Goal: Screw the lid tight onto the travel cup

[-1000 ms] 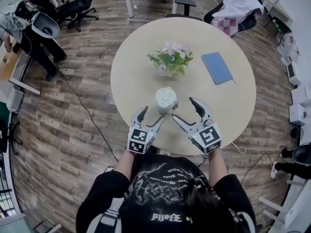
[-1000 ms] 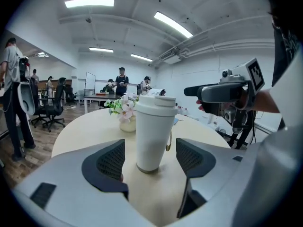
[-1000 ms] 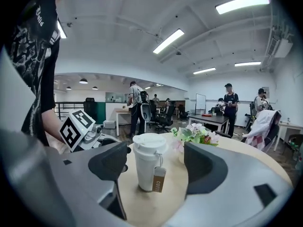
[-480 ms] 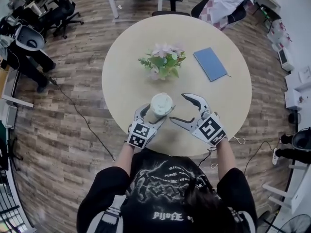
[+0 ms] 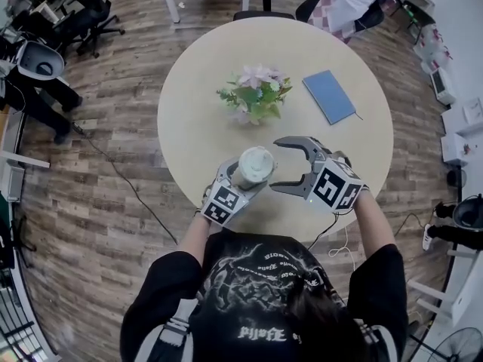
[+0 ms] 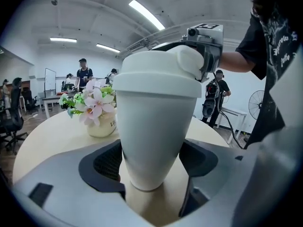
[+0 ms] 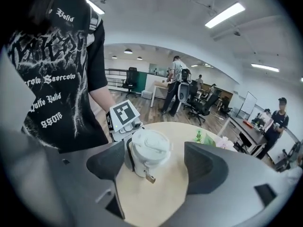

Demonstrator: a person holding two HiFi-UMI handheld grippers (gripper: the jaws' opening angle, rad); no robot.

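Observation:
A white travel cup (image 5: 253, 166) with its white lid (image 6: 158, 74) on top stands upright near the front edge of the round table (image 5: 196, 119). My left gripper (image 5: 243, 178) has its jaws on either side of the cup's lower body (image 6: 152, 141). They have just been opening and stand wide, and the pads do not visibly press. From the right, my right gripper (image 5: 276, 166) points at the cup. Its jaws have also just been opening, and the cup (image 7: 150, 152) stands ahead of them, between no pads.
A vase of pink flowers (image 5: 255, 95) stands behind the cup, and a blue notebook (image 5: 329, 96) lies at the back right. A cable (image 5: 343, 240) hangs off the table's front right. Office chairs and people are farther off in the room.
The left gripper moved forward until its jaws came round the cup. The right gripper rolled and swung to point left at the cup. Both jaws look wider.

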